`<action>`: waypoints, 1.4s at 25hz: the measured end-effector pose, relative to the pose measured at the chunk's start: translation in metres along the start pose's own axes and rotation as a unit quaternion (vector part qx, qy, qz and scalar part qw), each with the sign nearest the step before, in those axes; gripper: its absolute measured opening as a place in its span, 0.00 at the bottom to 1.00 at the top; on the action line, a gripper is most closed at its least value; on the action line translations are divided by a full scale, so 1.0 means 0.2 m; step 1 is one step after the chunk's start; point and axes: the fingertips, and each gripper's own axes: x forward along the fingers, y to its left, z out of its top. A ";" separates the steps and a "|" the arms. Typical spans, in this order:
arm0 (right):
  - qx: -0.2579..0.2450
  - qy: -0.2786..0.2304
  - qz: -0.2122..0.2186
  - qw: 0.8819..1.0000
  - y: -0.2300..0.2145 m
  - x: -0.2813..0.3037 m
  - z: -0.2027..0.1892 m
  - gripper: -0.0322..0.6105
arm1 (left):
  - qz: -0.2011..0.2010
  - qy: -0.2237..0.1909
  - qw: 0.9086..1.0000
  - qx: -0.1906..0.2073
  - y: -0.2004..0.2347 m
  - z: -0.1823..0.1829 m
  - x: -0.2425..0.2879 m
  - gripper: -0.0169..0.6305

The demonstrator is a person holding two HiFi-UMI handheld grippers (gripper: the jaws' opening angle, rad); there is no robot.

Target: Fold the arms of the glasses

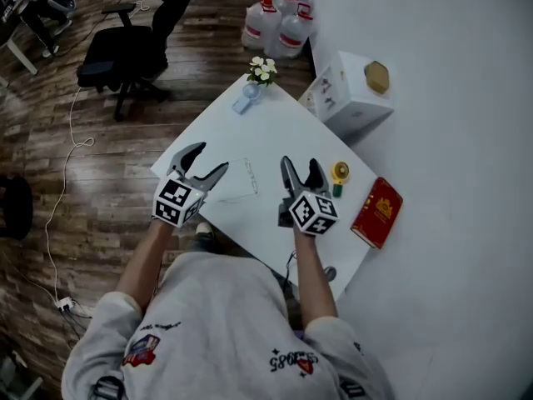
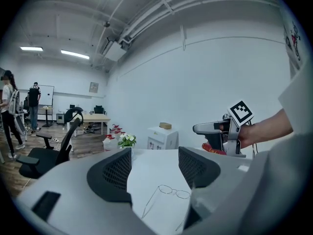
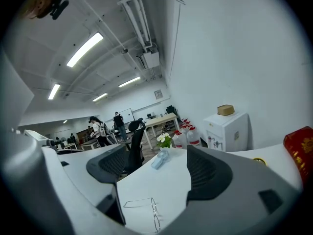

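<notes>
Red book [image 1: 377, 212], small yellow round item [image 1: 340, 172], flowers [image 1: 262, 69], white cabinet [image 1: 350, 98], black office chair [image 1: 117, 52]

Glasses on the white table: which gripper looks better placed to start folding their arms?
Probably the left gripper: the thin wire-framed glasses lie unfolded with their arm tips toward its open jaws. The right gripper, also open, sits on the lens side.

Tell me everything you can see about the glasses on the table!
The glasses have a thin wire frame, metal by the look, with two small rounded clear lenses. Both arms are unfolded and stick straight out from the lenses. They lie on the white table, between the left gripper and the right gripper. Both grippers are open, and only the tabletop touches the glasses.
</notes>
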 end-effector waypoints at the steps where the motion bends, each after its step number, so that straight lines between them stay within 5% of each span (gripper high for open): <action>1: 0.000 0.000 -0.004 1.000 0.00 0.01 0.00 0.64 | -0.005 0.002 1.000 -0.001 0.02 -0.01 0.01 0.49; 10: 0.013 0.033 0.009 0.999 -0.02 0.07 -0.10 0.61 | -0.050 0.015 0.999 -0.006 0.06 -0.04 0.21 0.49; 25: 0.030 0.082 0.061 0.994 -0.02 0.16 -0.27 0.58 | -0.037 0.037 0.998 -0.030 0.09 -0.20 0.20 0.49; 30: 0.036 0.125 0.095 0.987 0.02 0.23 -0.37 0.58 | -0.019 0.050 0.998 -0.043 0.16 -0.29 0.12 0.48; 35: 0.059 0.222 0.136 0.964 0.03 0.29 -0.61 0.58 | 0.006 0.060 0.997 -0.056 0.21 -0.38 0.03 0.48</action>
